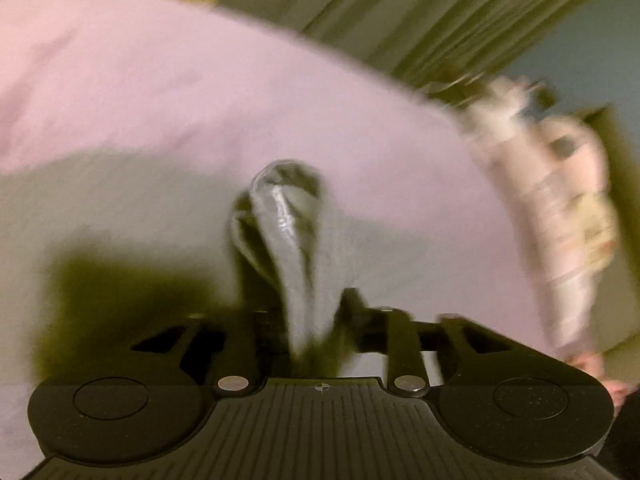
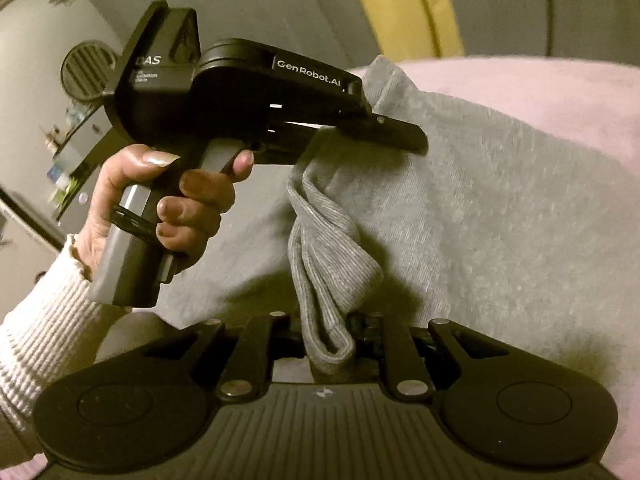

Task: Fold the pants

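Grey pants [image 2: 480, 208] lie spread on a pink sheet [image 2: 560, 80]. In the right wrist view my right gripper [image 2: 332, 344] is shut on a ribbed grey cuff that rises between its fingers. The same folded strip runs up to my left gripper [image 2: 412, 138], seen from the side and held by a hand [image 2: 192, 200] in a white ribbed sleeve. The left wrist view is blurred. There my left gripper [image 1: 304, 300] holds a bunched strip of the pants [image 1: 296, 240] between its fingers, above the pink sheet [image 1: 200, 80].
Grey-green curtains [image 1: 420, 12] with a yellow strip [image 2: 400, 8] hang behind the bed. A cluttered shelf and a round vent [image 2: 86, 70] stand at the far left. A blurred pale sleeve [image 1: 560, 208] shows at the right of the left wrist view.
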The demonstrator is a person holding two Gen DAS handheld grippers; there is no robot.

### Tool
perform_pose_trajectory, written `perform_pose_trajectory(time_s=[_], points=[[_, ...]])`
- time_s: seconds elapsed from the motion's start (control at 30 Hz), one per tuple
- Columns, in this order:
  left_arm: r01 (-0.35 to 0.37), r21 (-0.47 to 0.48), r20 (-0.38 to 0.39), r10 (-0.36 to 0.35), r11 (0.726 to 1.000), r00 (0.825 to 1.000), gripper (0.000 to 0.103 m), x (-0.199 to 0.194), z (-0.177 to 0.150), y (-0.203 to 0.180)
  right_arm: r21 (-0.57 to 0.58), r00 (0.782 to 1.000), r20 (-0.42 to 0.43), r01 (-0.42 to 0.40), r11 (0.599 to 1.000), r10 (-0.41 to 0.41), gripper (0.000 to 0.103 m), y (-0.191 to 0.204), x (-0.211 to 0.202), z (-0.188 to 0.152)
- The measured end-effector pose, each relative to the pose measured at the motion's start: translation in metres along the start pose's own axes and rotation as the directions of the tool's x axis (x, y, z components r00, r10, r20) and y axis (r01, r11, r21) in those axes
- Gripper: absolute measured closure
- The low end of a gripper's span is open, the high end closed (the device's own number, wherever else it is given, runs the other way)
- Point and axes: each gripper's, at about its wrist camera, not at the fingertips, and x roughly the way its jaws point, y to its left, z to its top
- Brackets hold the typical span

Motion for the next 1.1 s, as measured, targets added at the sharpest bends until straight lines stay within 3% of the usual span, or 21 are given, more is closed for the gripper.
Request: perform_pose_trajectory(time_s=[0.03,0.07,0.13,0.2,0.23,0.27,0.33,0.4,0.47,0.53,0.6,0.67,0.7,0.73,0.77,0.83,0.97,1.03,1.07,1.1], points=[[-0.034,0.0,-0.014,0.034,0.999,0.999,0.063,0.002,-0.005,0.006,-0.003,1.0,-0.03,0.01,1.0,-0.01,0.084,0.001,0.013,-0.001],[-0.007,-0.008,0.008,0.007,1.0,1.0,0.062,-0.003,-0.011,0.014,-0.004,0.998,-0.068,0.018,1.0,-0.018,0.073,0.0,0.024,-0.002],[0.013,-0.057,0.074,-0.008,0.998,0.997,0.05,-0.024,-0.016,0.026,0.044,0.989,-0.148,0.008,0.999,-0.001,0.052,-0.002,0.035,-0.005],[-0.033,-0.073,0.154,0.044,0.997,0.987,0.042,-0.048,-0.017,0.03,0.049,0.992,-0.123,-0.027,0.998,0.033,0.042,-0.001,0.02,0.0],[-0.042,-0.061,0.183,0.052,0.997,0.982,0.04,-0.057,-0.018,0.029,0.038,0.995,-0.095,-0.018,0.999,0.022,0.03,-0.003,0.007,0.005],[-0.033,-0.055,0.206,0.044,0.998,0.978,0.034,-0.066,-0.021,0.028,0.034,0.998,-0.056,-0.009,0.999,0.011,0.022,-0.007,-0.007,0.011],[0.019,-0.048,0.209,-0.008,0.999,0.978,0.026,-0.076,-0.029,0.019,0.056,1.0,-0.002,0.004,0.998,-0.004,0.015,-0.016,-0.029,0.022],[0.067,-0.022,0.172,-0.062,0.998,0.983,0.026,-0.074,-0.041,0.007,0.113,0.998,0.051,0.024,0.993,-0.03,0.015,-0.035,-0.036,0.042],[0.059,-0.002,0.102,-0.059,0.998,0.993,0.026,-0.064,-0.057,-0.007,0.184,0.996,0.075,0.024,0.983,-0.038,0.015,-0.042,-0.028,0.064],[0.039,0.04,0.013,-0.04,0.998,0.999,0.026,-0.05,-0.073,-0.016,0.269,0.997,0.073,-0.029,0.963,0.01,0.015,-0.052,-0.009,0.084],[-0.004,0.08,-0.021,0.006,0.997,1.0,0.026,-0.043,-0.088,-0.017,0.338,0.996,0.047,-0.085,0.937,0.073,0.016,-0.055,0.019,0.101],[-0.03,0.097,-0.043,0.034,0.995,0.999,0.025,-0.042,-0.095,-0.014,0.388,0.989,0.003,-0.139,0.911,0.15,0.026,-0.053,0.054,0.114],[-0.017,0.084,-0.048,0.021,0.996,0.999,0.026,-0.043,-0.097,-0.01,0.407,0.985,-0.031,-0.141,0.902,0.168,0.029,-0.053,0.071,0.118],[-0.004,0.06,-0.045,0.006,0.998,0.999,0.026,-0.045,-0.097,-0.005,0.424,0.982,-0.076,-0.125,0.897,0.172,0.039,-0.055,0.09,0.121],[0.008,0.041,-0.048,-0.006,0.999,0.999,0.027,-0.046,-0.096,0.0,0.433,0.981,-0.116,-0.093,0.897,0.158,0.047,-0.059,0.106,0.119],[0.028,-0.005,-0.05,-0.028,1.0,0.998,0.031,-0.047,-0.094,0.011,0.416,0.985,-0.141,-0.031,0.909,0.098,0.053,-0.064,0.125,0.129],[0.07,-0.083,-0.04,-0.074,0.994,0.996,0.035,-0.056,-0.092,0.032,0.34,0.999,-0.042,0.035,0.94,-0.022,0.056,-0.061,0.112,0.138],[0.073,-0.114,-0.014,-0.075,0.991,0.997,0.035,-0.066,-0.089,0.041,0.186,0.984,0.048,0.158,0.97,-0.17,0.05,-0.039,0.097,0.141],[0.067,-0.125,0.012,-0.066,0.99,0.998,0.035,-0.074,-0.09,0.047,0.153,0.98,0.069,0.172,0.973,-0.185,0.041,-0.032,0.089,0.14],[0.057,-0.133,0.048,-0.051,0.989,0.998,0.034,-0.083,-0.089,0.051,0.157,0.986,0.074,0.135,0.978,-0.148,0.037,-0.03,0.082,0.14]])
